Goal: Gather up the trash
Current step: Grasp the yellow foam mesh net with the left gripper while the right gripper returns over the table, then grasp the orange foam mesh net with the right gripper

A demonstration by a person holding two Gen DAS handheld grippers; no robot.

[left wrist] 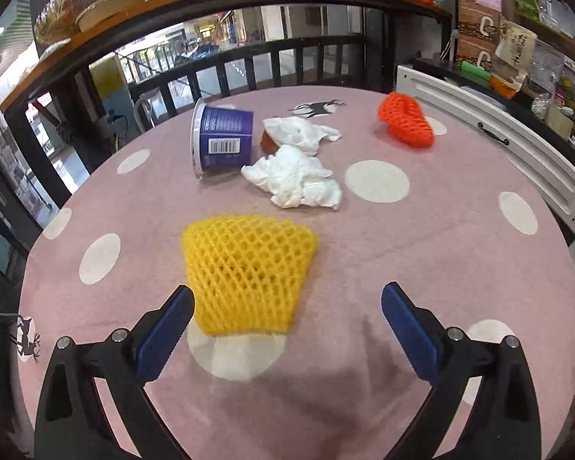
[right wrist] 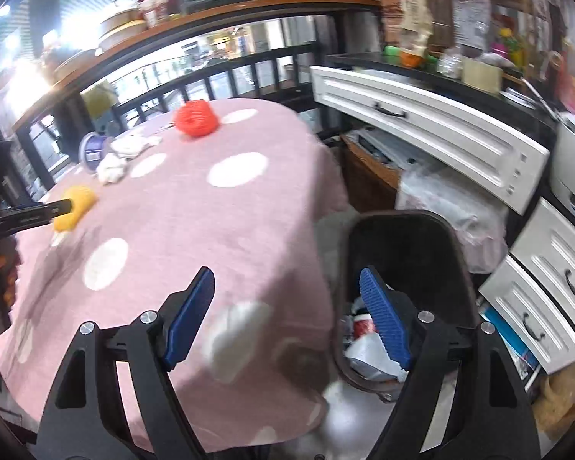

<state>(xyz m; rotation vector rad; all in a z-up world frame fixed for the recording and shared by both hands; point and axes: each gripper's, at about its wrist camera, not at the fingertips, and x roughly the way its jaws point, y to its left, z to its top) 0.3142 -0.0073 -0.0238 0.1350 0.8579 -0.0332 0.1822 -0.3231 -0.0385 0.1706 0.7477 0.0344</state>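
Some trash already sits in the black bin (right wrist: 410,268) beside the table (right wrist: 195,237), so the job is partly done. Five things are left on the pink cloth: a yellow net (left wrist: 249,280) near, two white tissues (left wrist: 299,180), a blue cup (left wrist: 224,138) on its side, and an orange net (left wrist: 404,120) far right. The left gripper (left wrist: 287,306) is spread wide and empty, just by the yellow net. The right gripper (right wrist: 287,299) is spread and empty too. A brown thing under the tissues is hard to make out.
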